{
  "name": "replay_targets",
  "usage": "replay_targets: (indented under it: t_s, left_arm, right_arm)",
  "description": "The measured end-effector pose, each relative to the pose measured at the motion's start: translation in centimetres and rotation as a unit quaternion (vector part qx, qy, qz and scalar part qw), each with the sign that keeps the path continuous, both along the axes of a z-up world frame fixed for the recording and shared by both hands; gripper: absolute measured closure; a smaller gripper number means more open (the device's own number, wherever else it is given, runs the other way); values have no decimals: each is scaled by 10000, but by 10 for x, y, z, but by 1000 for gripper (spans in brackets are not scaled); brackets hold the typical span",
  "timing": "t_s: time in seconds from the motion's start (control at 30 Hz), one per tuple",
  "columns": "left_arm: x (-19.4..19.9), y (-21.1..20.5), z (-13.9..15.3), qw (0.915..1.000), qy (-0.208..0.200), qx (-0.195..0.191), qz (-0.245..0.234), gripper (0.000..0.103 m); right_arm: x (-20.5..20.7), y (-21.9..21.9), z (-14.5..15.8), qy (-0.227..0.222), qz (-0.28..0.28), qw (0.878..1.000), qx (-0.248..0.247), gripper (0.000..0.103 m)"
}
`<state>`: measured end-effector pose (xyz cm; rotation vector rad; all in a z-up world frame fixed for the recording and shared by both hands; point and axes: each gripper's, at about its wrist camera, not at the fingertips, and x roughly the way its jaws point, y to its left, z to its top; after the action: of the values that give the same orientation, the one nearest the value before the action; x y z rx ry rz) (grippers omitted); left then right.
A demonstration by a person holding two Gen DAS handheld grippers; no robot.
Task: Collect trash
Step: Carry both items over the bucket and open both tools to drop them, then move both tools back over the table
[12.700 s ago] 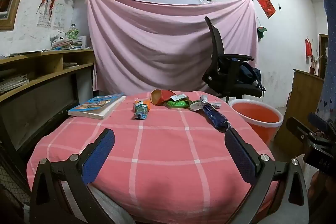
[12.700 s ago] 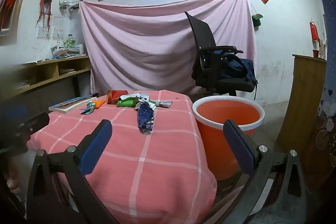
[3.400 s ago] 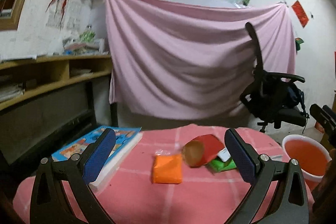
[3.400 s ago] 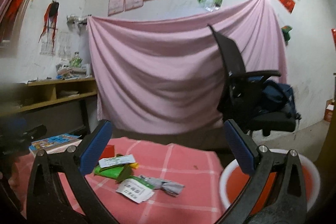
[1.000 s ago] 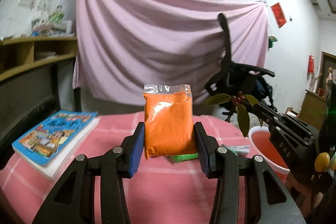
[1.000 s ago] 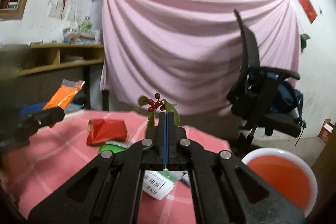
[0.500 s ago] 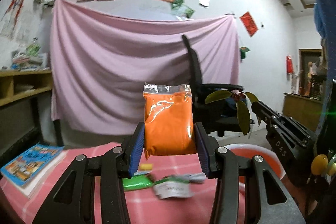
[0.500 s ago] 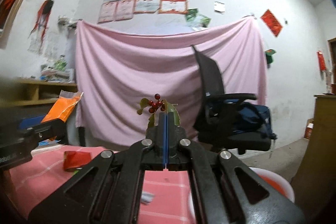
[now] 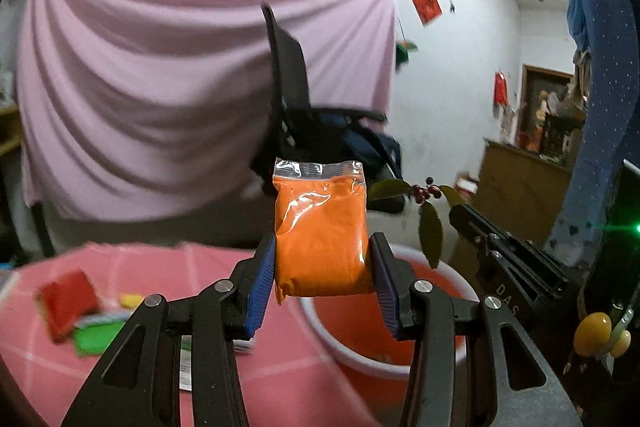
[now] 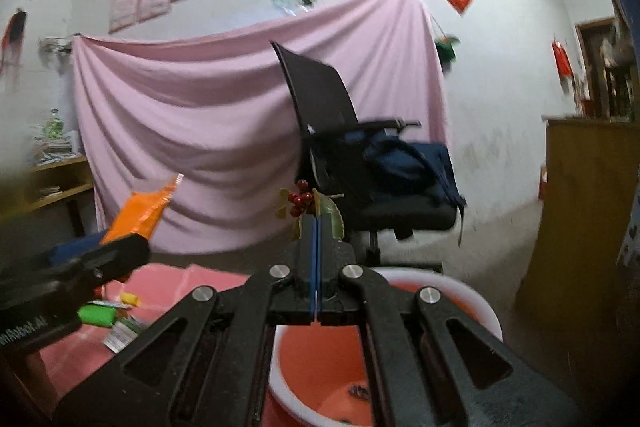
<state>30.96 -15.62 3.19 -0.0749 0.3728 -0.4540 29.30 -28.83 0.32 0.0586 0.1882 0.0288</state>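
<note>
Left wrist view: my left gripper [image 9: 323, 269] clamps the orange packet [image 9: 321, 235] above the red bucket [image 9: 436, 355] — right gripper [image 10: 315, 227] pinches a berry sprig [image 10: 308, 205] beside it — both poised for dropping.

Bucket [image 9: 400, 363] right of table [image 9: 160, 267]; chair [image 10: 340, 147] behind both.

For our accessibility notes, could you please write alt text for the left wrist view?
The left claw grips an orange packet upright above the orange bucket. To the right, the right claw holds a berry sprig; wrappers lie on the pink cloth.
</note>
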Motion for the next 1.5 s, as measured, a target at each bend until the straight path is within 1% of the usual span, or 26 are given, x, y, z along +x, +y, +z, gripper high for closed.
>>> replay_targets:
  t_s: [0.03, 0.07, 0.1, 0.17, 0.27, 0.33, 0.4, 0.47, 0.57, 0.73, 0.77, 0.83, 0.97, 1.03, 1.07, 1.13, 1.2, 1.27, 1.33, 1.37, 1.4, 1.43, 1.47, 1.5]
  left_arm:
    - [7, -7, -3, 9998, 176, 44, -67, 62]
    - [11, -10, -4, 9995, 301, 78, -103, 62]
    - [19, -19, -8, 9984, 515, 149, -177, 62]
    - [28, -25, -12, 9965, 766, 226, -233, 62]
    - [40, -36, -23, 9918, 1176, 360, -337, 62]
    - [47, -43, -29, 9883, 1415, 416, -398, 62]
    - [51, -49, -36, 9848, 1617, 439, -457, 62]
    - [53, -50, -43, 9827, 1736, 423, -491, 62]
    - [58, -49, -50, 9790, 1926, 366, -567, 62]
    - [62, -46, -56, 9760, 2075, 294, -597, 62]
    - [63, -45, -56, 9758, 2086, 283, -594, 59]
    - [63, -42, -56, 9763, 2075, 282, -543, 55]
    - [60, -33, -52, 9788, 1996, 189, -406, 55]
    - [55, -25, -49, 9816, 1876, 131, -316, 55]
    - [53, -20, -46, 9834, 1793, 100, -255, 55]
    - [45, -8, -37, 9877, 1558, 63, -73, 55]
    - [36, 4, -28, 9912, 1320, 45, 106, 49]
    - [23, 19, -19, 9944, 997, 7, 351, 41]
    - [9, 34, -11, 9958, 707, -20, 576, 37]
    - [5, 40, -8, 9959, 606, -27, 672, 32]
    - [-4, 50, -3, 9956, 454, -44, 821, 29]
    - [-10, 58, 0, 9951, 329, -71, 931, 23]
    - [-16, 65, 3, 9944, 218, -105, 1026, 19]
    - [-25, 75, 6, 9931, 64, -154, 1158, 16]
  right_arm:
    - [2, -5, -2, 88, -17, 10000, 20, 89]
    - [5, -10, -6, 258, -21, 9996, 68, 89]
    - [8, -13, -9, 411, -21, 9991, 118, 89]
    - [14, -18, -16, 664, -7, 9975, 226, 89]
    - [24, -27, -26, 1111, -8, 9927, 461, 89]
    - [28, -31, -32, 1315, -17, 9899, 538, 89]
    - [31, -32, -36, 1445, -38, 9879, 569, 89]
    - [33, -35, -39, 1536, -77, 9864, 572, 88]
    - [35, -37, -40, 1591, -134, 9855, 573, 87]
    - [37, -43, -41, 1679, -216, 9835, 632, 85]
    - [37, -45, -41, 1680, -243, 9835, 629, 85]
    - [37, -47, -40, 1672, -285, 9835, 623, 84]
    - [36, -49, -39, 1631, -292, 9842, 625, 81]
    - [34, -48, -38, 1575, -262, 9855, 583, 73]
    - [33, -47, -37, 1527, -233, 9864, 570, 70]
    - [30, -43, -33, 1399, -165, 9885, 550, 63]
    - [25, -37, -27, 1222, -100, 9913, 489, 59]
    - [21, -29, -20, 1007, -16, 9939, 441, 54]
    - [16, -20, -14, 773, 92, 9961, 405, 44]
    - [13, -15, -11, 653, 154, 9970, 384, 41]
    - [10, -10, -7, 535, 212, 9977, 354, 35]
    - [7, -4, -4, 419, 263, 9982, 324, 28]
    - [4, 2, -1, 300, 314, 9986, 298, 24]
    - [2, 7, 1, 186, 360, 9988, 281, 16]
